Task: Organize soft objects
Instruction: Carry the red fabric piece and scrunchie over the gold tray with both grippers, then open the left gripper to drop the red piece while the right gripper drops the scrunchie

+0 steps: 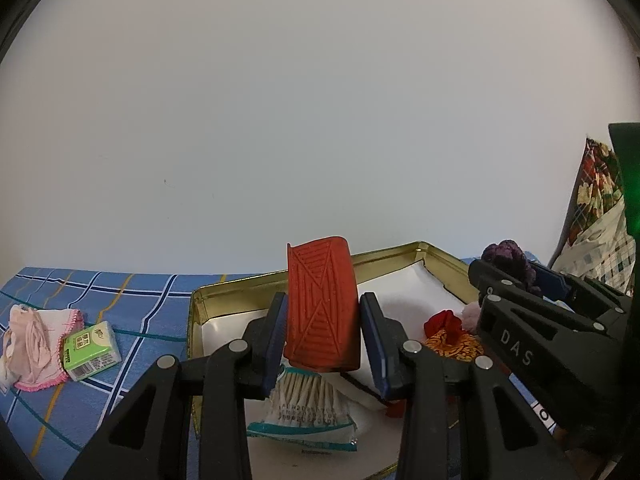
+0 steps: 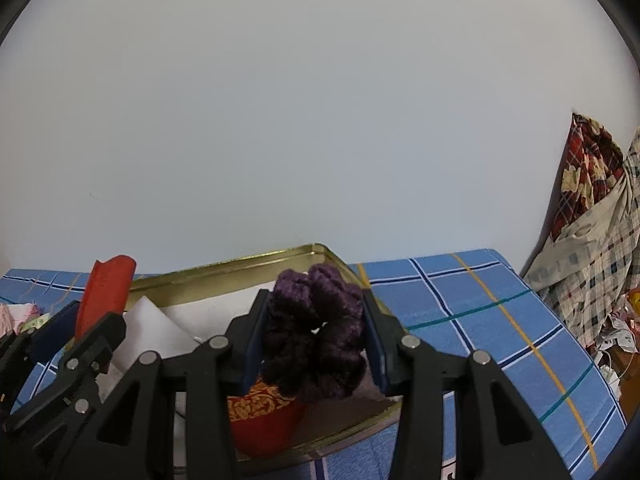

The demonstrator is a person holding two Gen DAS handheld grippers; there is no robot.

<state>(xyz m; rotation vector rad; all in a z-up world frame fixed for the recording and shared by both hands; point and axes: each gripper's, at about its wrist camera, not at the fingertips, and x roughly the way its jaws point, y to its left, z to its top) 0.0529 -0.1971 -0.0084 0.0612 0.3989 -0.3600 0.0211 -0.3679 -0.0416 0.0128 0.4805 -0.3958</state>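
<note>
**Both grippers loaded over the tin**

The left gripper clamps a red ribbed pad; the right gripper clamps a purple scrunchie — both over the gold tin. Lower each into bare lining before letting go. "DAS" marks the right gripper; the green tissue pack at nine o'clock is unreadable.

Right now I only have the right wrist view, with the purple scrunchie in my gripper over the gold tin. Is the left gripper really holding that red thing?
Observer: Yes. The left gripper is shut on the red ribbed sleeve, which stands upright above the gold metal tin.
Operator: What's under it?
Observer: A clear packet of white cotton swabs lies in the tin just below.
Operator: Anything outside the tin on that side?
Observer: A green tissue pack lies beside a pink cloth on the blue checked cloth.
</note>
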